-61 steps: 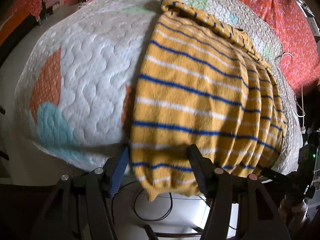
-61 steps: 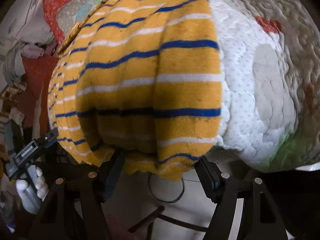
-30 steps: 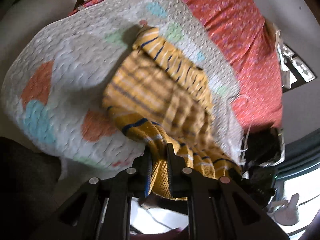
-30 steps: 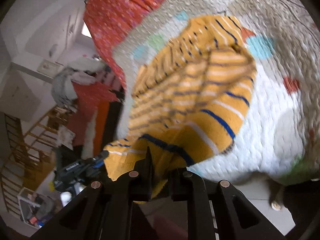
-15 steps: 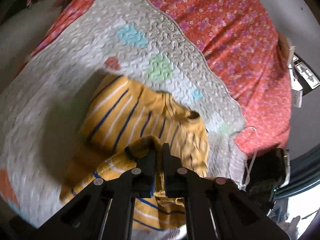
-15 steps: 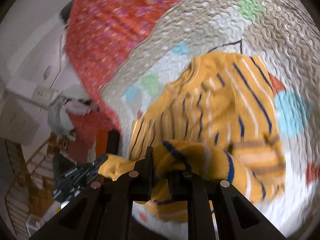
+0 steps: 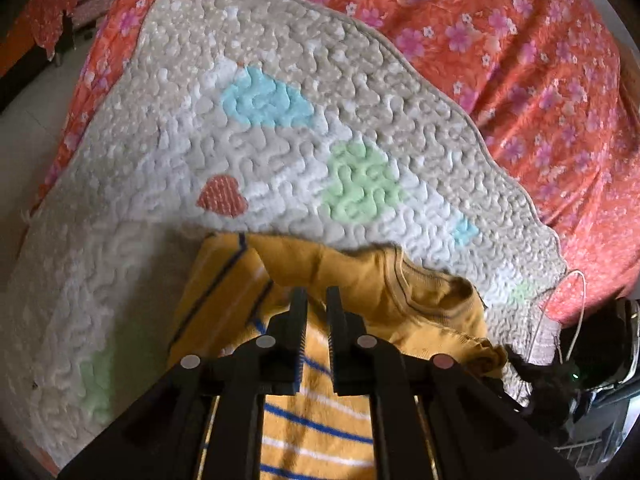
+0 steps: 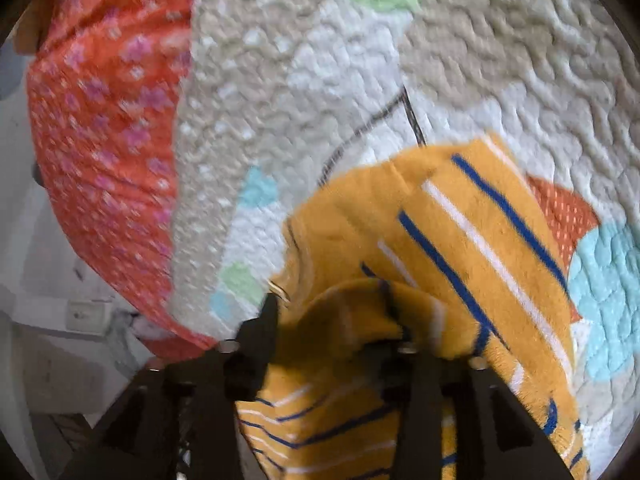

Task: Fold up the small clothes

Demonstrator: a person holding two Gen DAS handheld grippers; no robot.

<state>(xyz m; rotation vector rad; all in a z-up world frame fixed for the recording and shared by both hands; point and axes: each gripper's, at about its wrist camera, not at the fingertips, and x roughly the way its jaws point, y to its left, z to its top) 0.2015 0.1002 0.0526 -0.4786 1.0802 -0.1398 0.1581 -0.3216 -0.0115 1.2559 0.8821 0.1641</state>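
On quilted mat (image 7: 280, 128) over floral bedspread (image 7: 540, 60) – left gripper (image 7: 316, 300) together, right gripper (image 8: 332, 312) opening over sweater (image 8: 460, 240).

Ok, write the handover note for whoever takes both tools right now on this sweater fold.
Left tool: shut; fingers almost together over the yellow striped sweater, whether they pinch cloth is unclear.
Right tool: jaws opening, the sweater's folded-over edge bunched between them.
Sweater lies on the quilted mat, which sits on the red floral bedspread.
Done: the bottom part is brought over onto the top part.
Left: let go with both, flatten the fold, then fold again if needed.
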